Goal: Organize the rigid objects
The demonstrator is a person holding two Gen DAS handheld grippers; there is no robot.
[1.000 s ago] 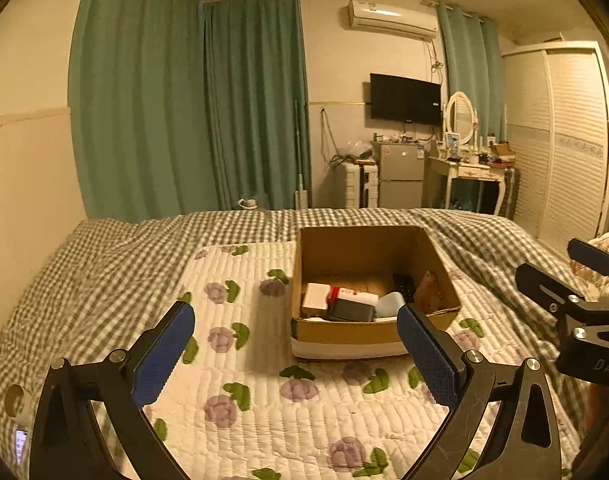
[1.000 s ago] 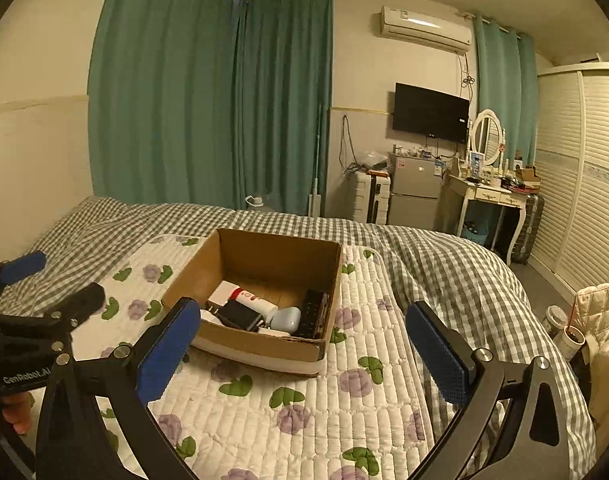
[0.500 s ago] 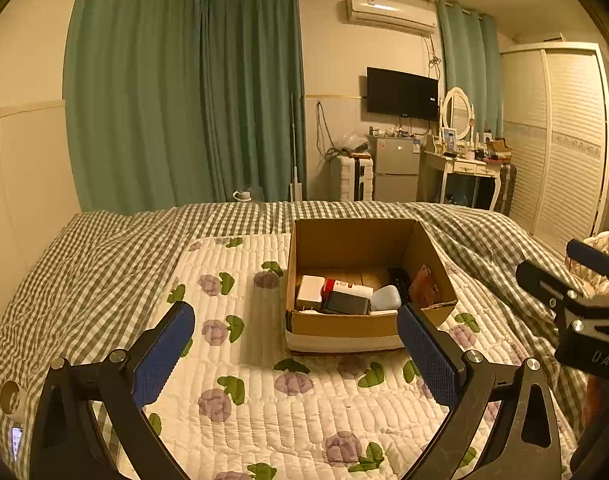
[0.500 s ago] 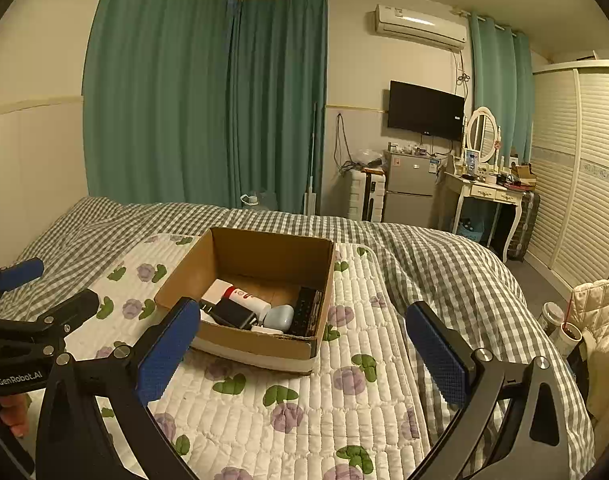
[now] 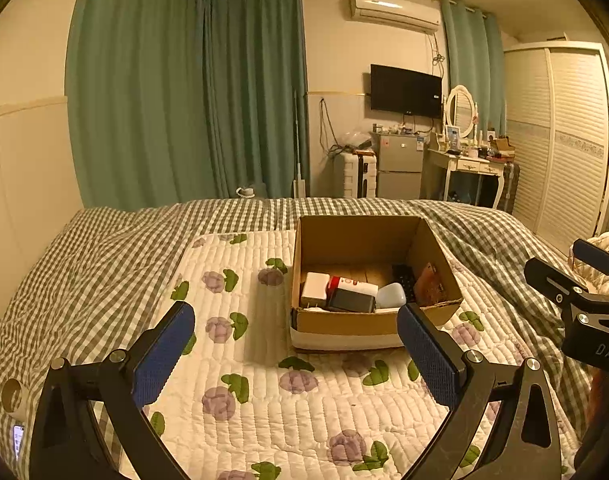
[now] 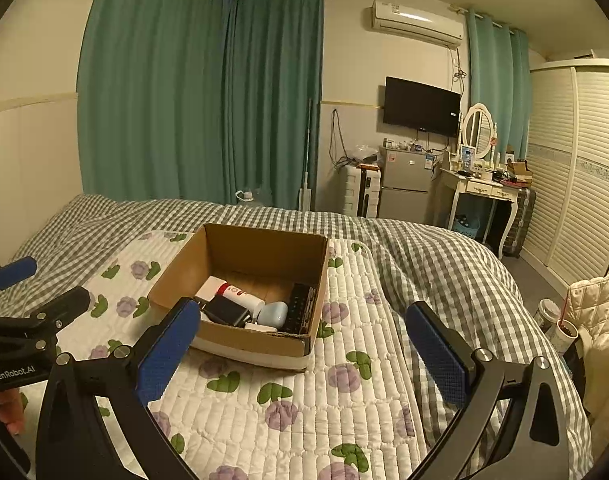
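Observation:
An open cardboard box (image 5: 344, 324) stands on a quilted floral mat (image 5: 264, 400) on the bed; it also shows in the right wrist view (image 6: 224, 256). Inside lie a white block (image 5: 315, 289), a red-and-white tube (image 5: 354, 285), a black case (image 5: 351, 301), a pale blue rounded object (image 5: 390, 295), a black remote-like item (image 6: 300, 308) and a brown item (image 5: 429, 285). My left gripper (image 5: 295, 346) is open and empty, in front of the box. My right gripper (image 6: 302, 346) is open and empty, held near the box's right front corner.
A green checked bedspread (image 6: 424, 264) covers the bed around the mat. Beyond are green curtains (image 5: 184, 100), a small fridge (image 6: 404, 184), a dressing table (image 6: 484, 188) and a wardrobe (image 5: 564, 140). Cups (image 6: 560, 330) stand on the floor at the right.
Both grippers have shifted slightly, so the box sits a little differently in each view. Both stay open and empty. Nothing in the box has moved.

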